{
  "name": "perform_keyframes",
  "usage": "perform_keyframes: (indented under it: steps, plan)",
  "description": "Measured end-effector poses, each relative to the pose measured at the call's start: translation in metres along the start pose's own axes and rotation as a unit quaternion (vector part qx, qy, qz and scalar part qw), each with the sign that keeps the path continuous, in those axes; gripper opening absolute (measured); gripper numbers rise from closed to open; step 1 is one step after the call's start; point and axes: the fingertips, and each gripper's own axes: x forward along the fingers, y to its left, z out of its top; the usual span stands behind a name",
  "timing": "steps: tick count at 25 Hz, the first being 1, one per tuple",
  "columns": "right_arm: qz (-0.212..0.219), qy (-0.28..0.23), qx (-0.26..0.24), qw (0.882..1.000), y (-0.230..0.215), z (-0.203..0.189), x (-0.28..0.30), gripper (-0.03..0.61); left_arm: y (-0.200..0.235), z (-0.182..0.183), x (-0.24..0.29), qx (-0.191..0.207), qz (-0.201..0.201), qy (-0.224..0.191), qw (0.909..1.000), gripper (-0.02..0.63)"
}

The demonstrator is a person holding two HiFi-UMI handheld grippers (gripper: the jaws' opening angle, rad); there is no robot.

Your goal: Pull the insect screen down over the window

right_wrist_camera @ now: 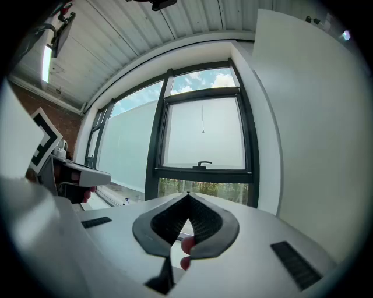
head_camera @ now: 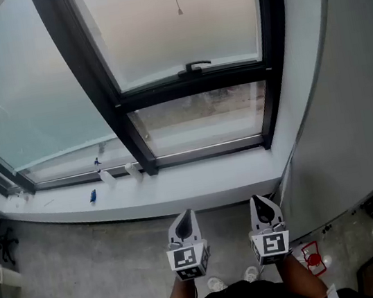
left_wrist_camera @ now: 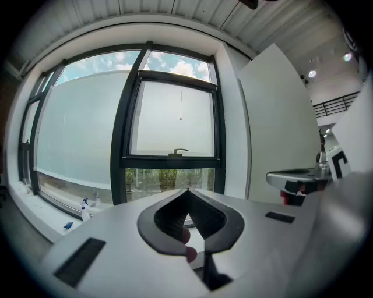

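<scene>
Beyond the white sill (head_camera: pixel 179 188), the insect screen (head_camera: pixel 175 34) covers the black-framed window's (head_camera: pixel 120 106) upper pane down to a handle (head_camera: pixel 194 67), while the left gripper (head_camera: pixel 183 219) and right gripper (head_camera: pixel 262 203) hover side by side well short of it, jaws together and empty.

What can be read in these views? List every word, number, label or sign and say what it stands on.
No readable text in any view.
Left gripper and right gripper: square black-and-white marker patterns only, no letters.
Red-and-white item at the head view's lower right: too small to read.
Bottles on the window sill: labels too small to read.
</scene>
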Motion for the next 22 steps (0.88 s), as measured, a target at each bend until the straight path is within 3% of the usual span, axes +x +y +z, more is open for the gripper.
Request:
perform_keyframes:
  steps: [22]
  plan:
    - [-0.010,0.008,0.009,1.000,-0.018,-0.009,-0.008,0.003,-0.018,-0.003,0.000,0.009,-0.004,0.000,1.0000,0.003]
